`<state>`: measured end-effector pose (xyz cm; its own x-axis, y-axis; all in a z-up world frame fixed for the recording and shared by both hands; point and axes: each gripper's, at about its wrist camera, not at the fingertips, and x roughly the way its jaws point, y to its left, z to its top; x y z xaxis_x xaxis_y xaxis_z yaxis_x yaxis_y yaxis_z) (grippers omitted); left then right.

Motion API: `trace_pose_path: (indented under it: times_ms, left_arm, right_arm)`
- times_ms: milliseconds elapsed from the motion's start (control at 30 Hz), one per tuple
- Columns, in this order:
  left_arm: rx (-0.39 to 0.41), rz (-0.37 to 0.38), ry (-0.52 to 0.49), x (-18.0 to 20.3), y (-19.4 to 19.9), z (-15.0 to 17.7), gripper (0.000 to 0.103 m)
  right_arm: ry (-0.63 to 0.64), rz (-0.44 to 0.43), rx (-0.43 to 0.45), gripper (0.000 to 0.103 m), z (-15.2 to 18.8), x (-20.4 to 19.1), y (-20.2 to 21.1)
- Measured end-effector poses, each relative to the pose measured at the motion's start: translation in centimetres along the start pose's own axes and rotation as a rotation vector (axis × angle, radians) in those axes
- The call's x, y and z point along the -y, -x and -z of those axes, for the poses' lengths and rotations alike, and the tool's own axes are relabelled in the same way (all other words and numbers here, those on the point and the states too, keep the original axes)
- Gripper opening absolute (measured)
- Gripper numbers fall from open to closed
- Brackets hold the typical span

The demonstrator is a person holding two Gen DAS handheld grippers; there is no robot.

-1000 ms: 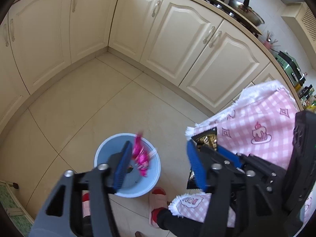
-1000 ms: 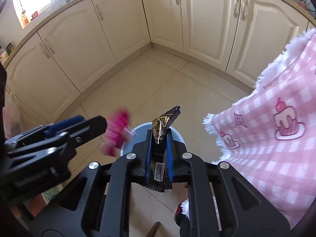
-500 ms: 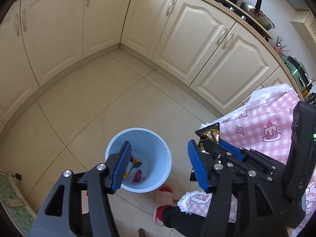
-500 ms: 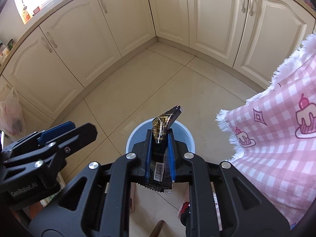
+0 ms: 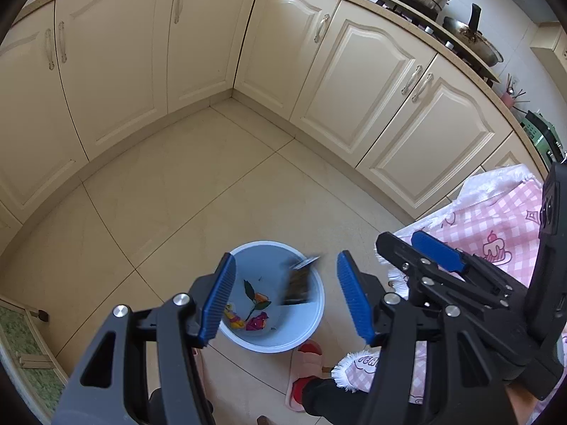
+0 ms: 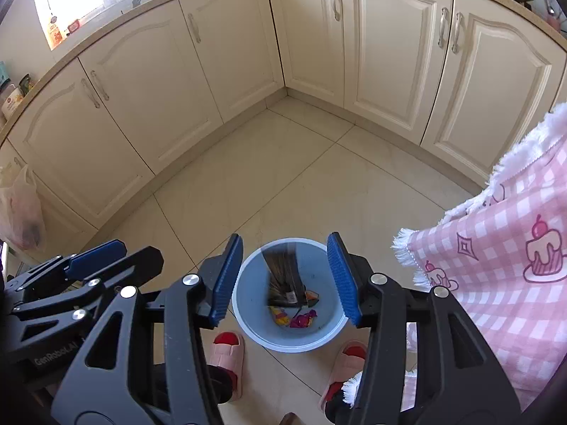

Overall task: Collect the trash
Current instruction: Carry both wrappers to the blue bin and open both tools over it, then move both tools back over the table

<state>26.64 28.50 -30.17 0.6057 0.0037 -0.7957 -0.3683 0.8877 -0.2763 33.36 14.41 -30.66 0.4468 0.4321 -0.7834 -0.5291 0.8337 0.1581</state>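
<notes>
A light blue bin stands on the tiled floor below both grippers. A dark snack wrapper, motion-blurred, is falling into it, free of the pads. My right gripper hangs over the bin with its jaws opening and the wrapper dropping between them. Pink and yellow wrappers lie on the bin's bottom. My left gripper stands open over the bin's left side with nothing in it. In the left wrist view the right gripper shows at the right.
Cream cabinets line the corner behind the bin. A pink checked cloth hangs at the right. A person's feet in pink slippers stand just before the bin. A plastic bag hangs at the left.
The right gripper's jaws have parted and let go of the dark wrapper, which now falls into the bin. The pink wrapper dropped earlier has landed on the bin's bottom.
</notes>
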Motion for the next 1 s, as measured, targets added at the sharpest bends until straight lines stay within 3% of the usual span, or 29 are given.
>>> trace_pose_path:
  times_ms: [300,533,733,1000]
  left_arm:
    - [0.056,0.025,-0.028,1.7,3.8,-0.3,0.059]
    - [0.146,0.088,-0.123,6.7,10.0,-0.1,0.06]
    - [0.196,0.222,-0.281,15.0,14.7,2.0,0.062]
    - [0.112,0.393,-0.556,28.1,15.1,7.1,0.062]
  right_arm:
    - [0.003,0.049,0.082,0.05,0.1,0.3,5.4]
    - [-0.013,0.114,0.238,0.05,1.4,2.1,15.3]
    - [-0.078,0.232,0.366,0.052,4.2,7.0,24.9]
    - [-0.24,0.428,0.428,0.057,10.1,17.2,33.9]
